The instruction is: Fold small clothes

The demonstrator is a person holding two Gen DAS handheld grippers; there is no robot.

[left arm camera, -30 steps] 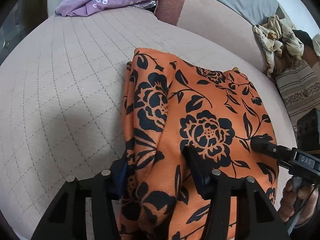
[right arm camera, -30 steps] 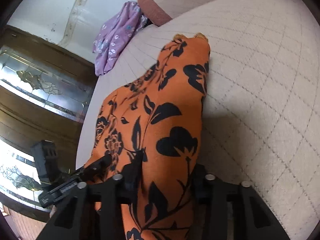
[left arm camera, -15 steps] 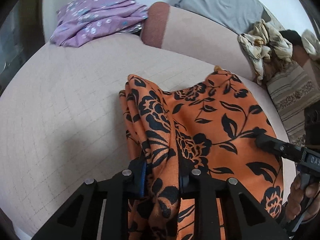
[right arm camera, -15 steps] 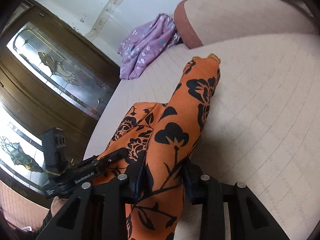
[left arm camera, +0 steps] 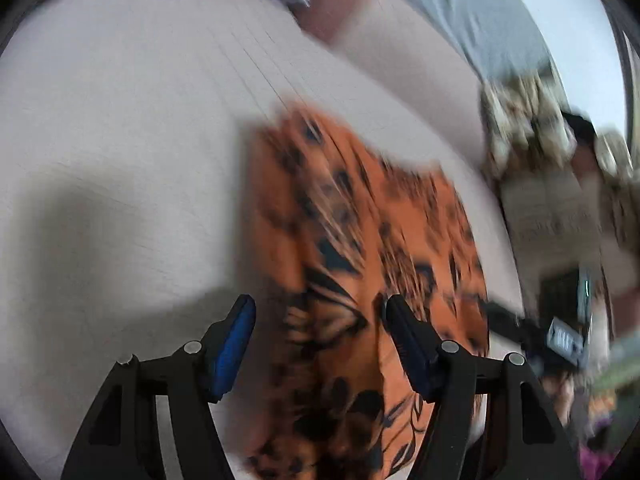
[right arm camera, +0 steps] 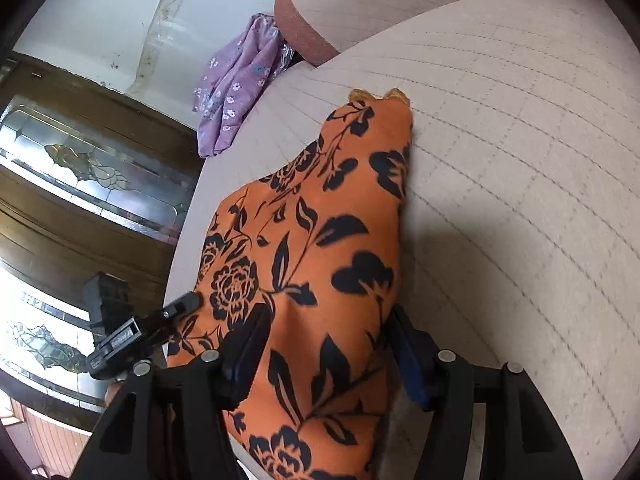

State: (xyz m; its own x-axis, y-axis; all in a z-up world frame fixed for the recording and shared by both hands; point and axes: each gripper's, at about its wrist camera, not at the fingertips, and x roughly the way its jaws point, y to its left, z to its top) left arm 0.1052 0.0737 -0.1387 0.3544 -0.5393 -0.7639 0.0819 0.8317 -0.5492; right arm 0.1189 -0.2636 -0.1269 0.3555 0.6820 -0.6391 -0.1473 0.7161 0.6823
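An orange garment with black flowers (left arm camera: 360, 240) lies folded lengthwise on the beige quilted cushion (left arm camera: 120, 120). My left gripper (left arm camera: 320, 308) is over its near end. Its jaws are opening, the cloth lies loose between them, and the left blue pad (left arm camera: 236, 344) stands clear of it. This view is blurred by motion. In the right wrist view the same garment (right arm camera: 320, 220) runs away from my right gripper (right arm camera: 330, 316). Those jaws are also opening, and the cloth rests between them without being pinched. The left gripper's finger (right arm camera: 176, 312) shows at the garment's left edge.
A purple flowered garment (right arm camera: 236, 92) lies at the cushion's far corner, beside a bolster with a reddish end (right arm camera: 300, 32). Crumpled patterned cloth (left arm camera: 528, 120) is piled at the far right. A wood and glass door (right arm camera: 80, 160) stands past the cushion's left edge.
Half a second ago both grippers pinched raised folds of the orange garment. Both jaws have now spread, and the cloth has sunk back onto the cushion. The left view has swung downward.
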